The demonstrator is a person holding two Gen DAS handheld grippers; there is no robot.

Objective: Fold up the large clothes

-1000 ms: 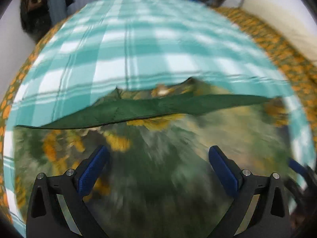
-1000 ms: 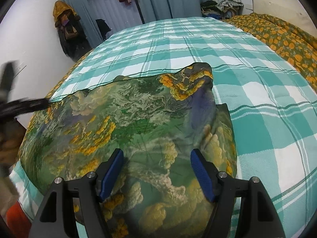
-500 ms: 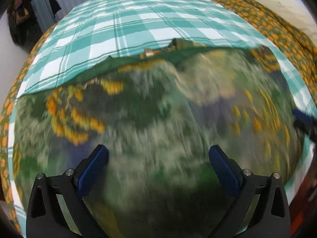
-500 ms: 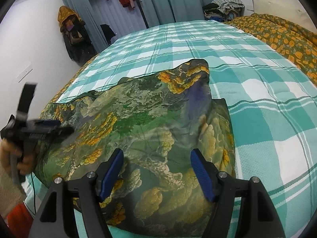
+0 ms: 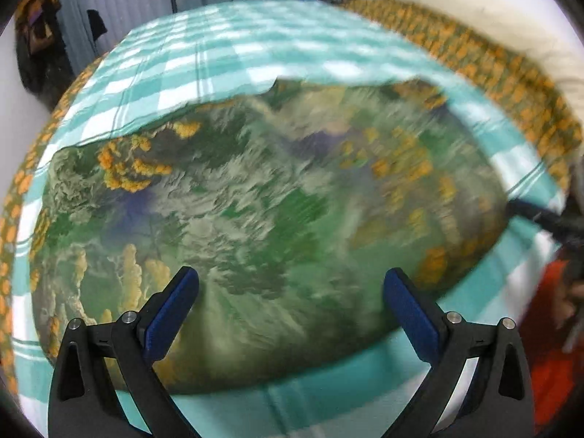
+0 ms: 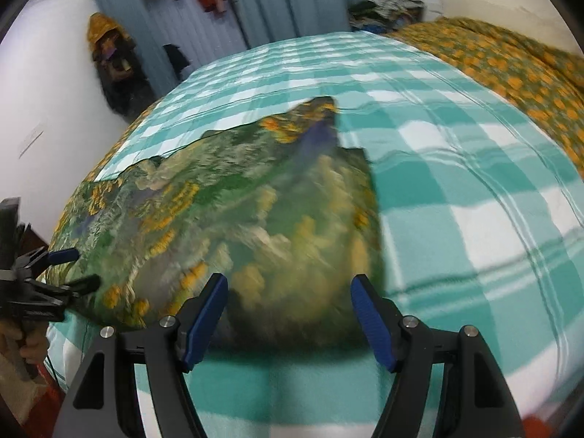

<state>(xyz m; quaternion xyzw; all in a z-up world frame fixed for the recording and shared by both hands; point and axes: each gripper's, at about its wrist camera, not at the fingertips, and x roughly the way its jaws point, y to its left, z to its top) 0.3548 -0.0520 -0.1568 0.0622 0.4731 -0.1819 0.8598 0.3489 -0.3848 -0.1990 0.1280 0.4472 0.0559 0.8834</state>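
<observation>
A: Where is the garment (image 5: 255, 211) now?

B: It lies spread on the checked sheet (image 5: 226, 58) of the bed, at the near edge. It is green with orange and cream print. In the right wrist view, its far right corner (image 6: 314, 113) makes a point toward the far side of the bed.

A: And the left gripper (image 5: 292, 303)?

B: Its blue fingers (image 5: 171, 310) stand wide apart above the near part of the garment. Nothing is between them and I do not see them touching the cloth. In the right wrist view this same gripper (image 6: 73, 268) shows at the left edge of the garment, held by a hand (image 6: 31, 343).

A: The right gripper (image 6: 290, 314)?

B: Also apart, with nothing between the fingers. It hangs over the near right part of the garment, close to the garment's right edge. In the left wrist view, only a dark blurred part of it (image 5: 544, 219) shows at the right.

A: What else is there?

B: An orange-flowered blanket (image 6: 511, 65) lies on the far right of the bed. Blue curtains (image 6: 255, 7) hang behind, and a heap of clothes (image 6: 390, 5) is at the far end.
</observation>
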